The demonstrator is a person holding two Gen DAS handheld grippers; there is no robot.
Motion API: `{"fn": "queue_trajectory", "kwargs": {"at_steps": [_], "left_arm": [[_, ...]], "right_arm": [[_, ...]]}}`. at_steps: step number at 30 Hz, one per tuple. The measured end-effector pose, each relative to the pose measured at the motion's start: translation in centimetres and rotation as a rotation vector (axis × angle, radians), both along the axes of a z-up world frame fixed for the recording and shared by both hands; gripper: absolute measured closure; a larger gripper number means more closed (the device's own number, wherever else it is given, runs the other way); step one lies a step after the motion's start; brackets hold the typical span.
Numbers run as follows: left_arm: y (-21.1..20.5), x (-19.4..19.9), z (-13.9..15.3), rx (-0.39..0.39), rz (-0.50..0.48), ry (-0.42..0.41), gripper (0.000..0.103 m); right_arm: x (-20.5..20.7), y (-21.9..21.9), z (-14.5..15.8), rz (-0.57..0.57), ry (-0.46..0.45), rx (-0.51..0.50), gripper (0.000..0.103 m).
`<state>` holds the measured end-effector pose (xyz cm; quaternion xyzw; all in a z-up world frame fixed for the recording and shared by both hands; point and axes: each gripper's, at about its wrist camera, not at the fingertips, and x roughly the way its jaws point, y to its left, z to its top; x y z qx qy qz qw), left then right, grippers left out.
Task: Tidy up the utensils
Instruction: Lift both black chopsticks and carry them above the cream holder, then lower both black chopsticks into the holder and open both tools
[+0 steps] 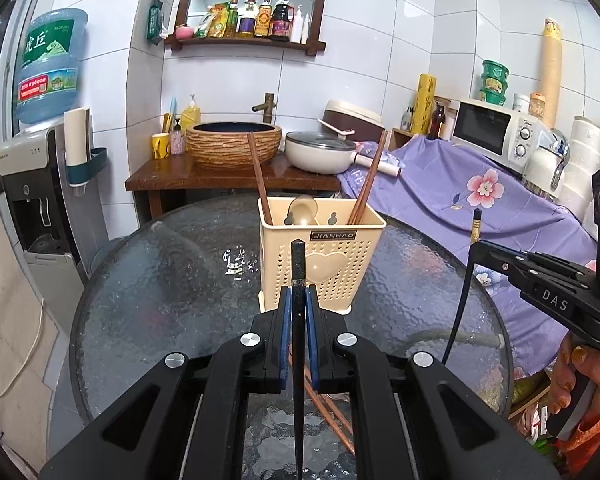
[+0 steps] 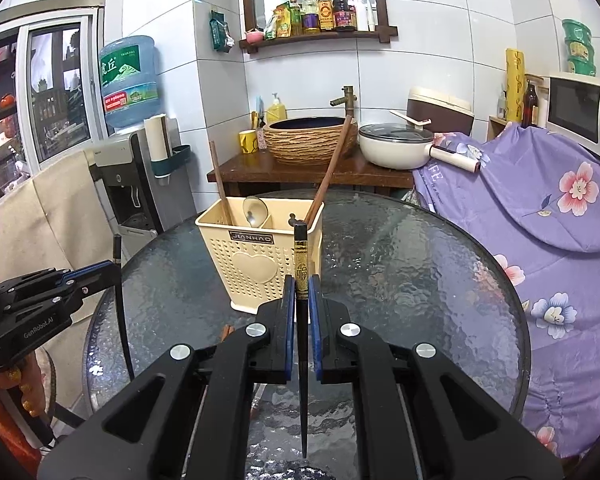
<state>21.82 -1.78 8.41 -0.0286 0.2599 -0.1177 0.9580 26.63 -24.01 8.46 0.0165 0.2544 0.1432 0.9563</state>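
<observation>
Left claw (image 1: 299, 304) grasping black chopstick (image 1: 299, 264), upright | right claw (image 2: 302, 300) grasping gold-banded chopstick (image 2: 301, 264), upright, banded end up

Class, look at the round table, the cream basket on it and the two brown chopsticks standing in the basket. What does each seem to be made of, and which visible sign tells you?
Table: glass, by its rippled, see-through, shiny top.
Basket: moulded plastic, probably; cream, matte, with rows of small holes and a raised heart.
Brown chopsticks: likely wood, reddish brown and dull, though lacquer cannot be ruled out.
</observation>
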Motion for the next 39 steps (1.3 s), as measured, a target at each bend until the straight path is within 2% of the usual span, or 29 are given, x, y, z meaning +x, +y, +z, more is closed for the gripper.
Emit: {"fn": "queue_trajectory", "kwargs": {"at_steps": [5, 28, 34, 39], "left_arm": [[0.3, -0.5, 1.0, 0.0, 0.002, -0.028, 0.096], [-0.1, -0.1, 2.7, 0.015, -0.028, -0.054, 0.096], [0.1, 1.0, 4.5, 0.013, -0.046, -0.059, 0.096], [0.3, 2.5, 7.9, -0.001, -0.046, -0.086, 0.096]], "right_arm": [[-0.5, -0.2, 0.5, -0.002, -0.014, -0.008, 0.095], [-0.1, 0.3, 2.5, 0.036, -0.02, -0.012, 0.095], [0.9, 0.4, 4.3, 0.061, -0.018, 0.015, 0.095], [1.8, 0.7, 8.0, 0.078, -0.06, 0.034, 0.095]]}}
